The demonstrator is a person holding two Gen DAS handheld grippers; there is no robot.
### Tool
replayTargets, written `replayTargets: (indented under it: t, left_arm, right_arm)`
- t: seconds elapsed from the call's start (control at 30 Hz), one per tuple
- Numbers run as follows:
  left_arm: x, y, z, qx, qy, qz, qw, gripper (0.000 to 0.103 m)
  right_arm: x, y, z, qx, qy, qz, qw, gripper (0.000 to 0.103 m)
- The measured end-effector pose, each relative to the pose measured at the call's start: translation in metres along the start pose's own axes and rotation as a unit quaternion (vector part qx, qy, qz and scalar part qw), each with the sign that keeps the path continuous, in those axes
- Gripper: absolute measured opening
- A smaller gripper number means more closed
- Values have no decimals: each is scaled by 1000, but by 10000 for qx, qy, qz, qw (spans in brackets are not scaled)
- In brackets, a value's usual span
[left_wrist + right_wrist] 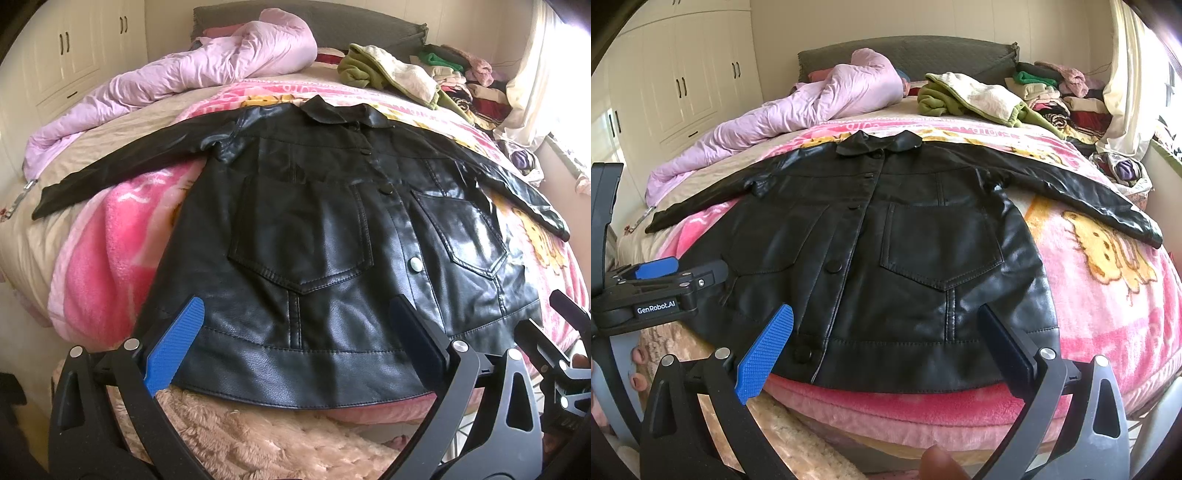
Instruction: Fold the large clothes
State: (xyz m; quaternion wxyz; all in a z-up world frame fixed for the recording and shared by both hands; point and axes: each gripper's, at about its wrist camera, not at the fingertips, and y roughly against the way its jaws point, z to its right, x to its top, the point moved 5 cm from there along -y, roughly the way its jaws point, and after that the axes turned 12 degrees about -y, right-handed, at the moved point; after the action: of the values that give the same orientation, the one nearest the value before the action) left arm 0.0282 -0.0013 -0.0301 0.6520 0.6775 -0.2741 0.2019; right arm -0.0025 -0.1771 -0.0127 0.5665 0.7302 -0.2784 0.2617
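Both claws spread wide, empty, level at jacket (317, 236) hem: left claw (295, 347), right claw (886, 350).

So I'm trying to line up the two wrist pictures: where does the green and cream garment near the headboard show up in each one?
Left wrist view: the green and cream garment lies upper right of centre, beyond the black leather jacket.
Right wrist view: the green and cream garment lies upper centre-right, again past the jacket's collar.
Shared landmark: the crumpled lilac quilt, left of the garment in both views.
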Motion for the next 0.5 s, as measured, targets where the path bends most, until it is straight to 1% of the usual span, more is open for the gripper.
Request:
replayTargets:
  t: [0.5]
  left_arm:
    - [3,1,-4,4,2,43,10000,94]
  right_arm:
    - [-1,1,0,-20,11,3,10000,99]
